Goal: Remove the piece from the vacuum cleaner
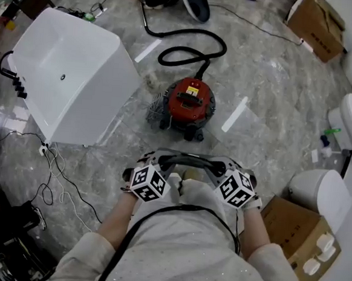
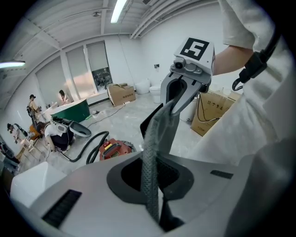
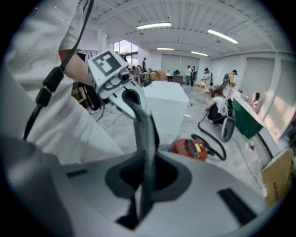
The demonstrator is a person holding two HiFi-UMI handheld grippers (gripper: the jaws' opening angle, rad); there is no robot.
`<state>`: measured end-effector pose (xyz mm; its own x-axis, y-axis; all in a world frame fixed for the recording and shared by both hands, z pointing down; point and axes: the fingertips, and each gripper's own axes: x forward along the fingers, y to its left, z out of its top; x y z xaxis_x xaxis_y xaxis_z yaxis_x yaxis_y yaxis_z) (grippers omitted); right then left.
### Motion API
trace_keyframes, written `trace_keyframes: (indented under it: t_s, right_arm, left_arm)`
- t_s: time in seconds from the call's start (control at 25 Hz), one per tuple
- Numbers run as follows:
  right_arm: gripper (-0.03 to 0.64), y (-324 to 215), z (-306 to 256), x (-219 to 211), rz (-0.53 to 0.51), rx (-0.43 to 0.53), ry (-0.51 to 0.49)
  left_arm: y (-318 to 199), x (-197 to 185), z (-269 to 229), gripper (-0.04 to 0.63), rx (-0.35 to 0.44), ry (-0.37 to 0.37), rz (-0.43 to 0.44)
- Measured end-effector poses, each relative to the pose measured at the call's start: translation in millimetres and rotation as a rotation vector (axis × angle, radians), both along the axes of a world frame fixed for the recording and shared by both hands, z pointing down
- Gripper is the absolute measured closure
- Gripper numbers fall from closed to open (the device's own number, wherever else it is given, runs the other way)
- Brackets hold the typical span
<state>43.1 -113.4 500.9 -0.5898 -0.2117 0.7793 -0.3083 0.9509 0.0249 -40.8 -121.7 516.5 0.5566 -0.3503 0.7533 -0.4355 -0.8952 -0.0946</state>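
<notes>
White box (image 1: 72, 74): on the floor at 10 o'clock in the head view, well apart from the work.
Left tool (image 2: 157, 125): jaws together, clamped on the thin dark edge at the left end of the piece (image 1: 189, 162); pointed forward and down.
Piece: grey curved part with a dark band, held up close in front of the person between the two tools, off the vacuum cleaner (image 1: 191, 102) and well apart from it.
Vacuum cleaner: round red body on the floor at 12 o'clock from the piece, with the black hose (image 1: 192, 47) looping away beyond it, also toward 12 o'clock.
Right tool (image 3: 143, 122): jaws nearly together, clamped on the right end of the same piece, mirroring the left tool.
Cardboard box (image 1: 296, 234): on the floor at 4 o'clock from the piece, not involved.
Handling: probably stiff moulded plastic, light for its span and smooth enough to slide in a pinch; not likely fragile, though a thin edge could flex or crack if twisted.
Where to hold: at the two ends, as now, on the flat thin wall rather than the rounded band, with both tools kept level so as not to wring it.
Progress: removal seemingly done, with only the setting down left.
</notes>
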Motion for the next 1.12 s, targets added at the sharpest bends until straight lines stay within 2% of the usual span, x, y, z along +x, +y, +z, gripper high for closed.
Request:
trace_keyframes:
  t_s: [0.24,0.4,0.64,0.84,1.12]
  right_arm:
    - [0.584,-9,-40,-1,0.012,0.034,-0.041]
    - [0.585,-15,-69,-8,0.021,0.011,-0.104]
    - [0.586,-26,-111,-10,0.069,-0.022,-0.194]
    - [0.586,-30,-146,-10,0.087,-0.031,-0.238]
    - [0.585,-32,-187,-13,0.065,-0.013,-0.260]
  left_arm:
    - [-5,0,-35,0.562,0.000,0.048,-0.017]
    - [-10,-3,-59,0.563,-0.014,0.093,-0.018]
    - [-25,-6,-113,0.561,-0.055,0.212,-0.055]
    - [-31,-8,-152,0.561,-0.031,0.228,-0.029]
    - [-31,-10,-193,0.561,-0.050,0.290,-0.016]
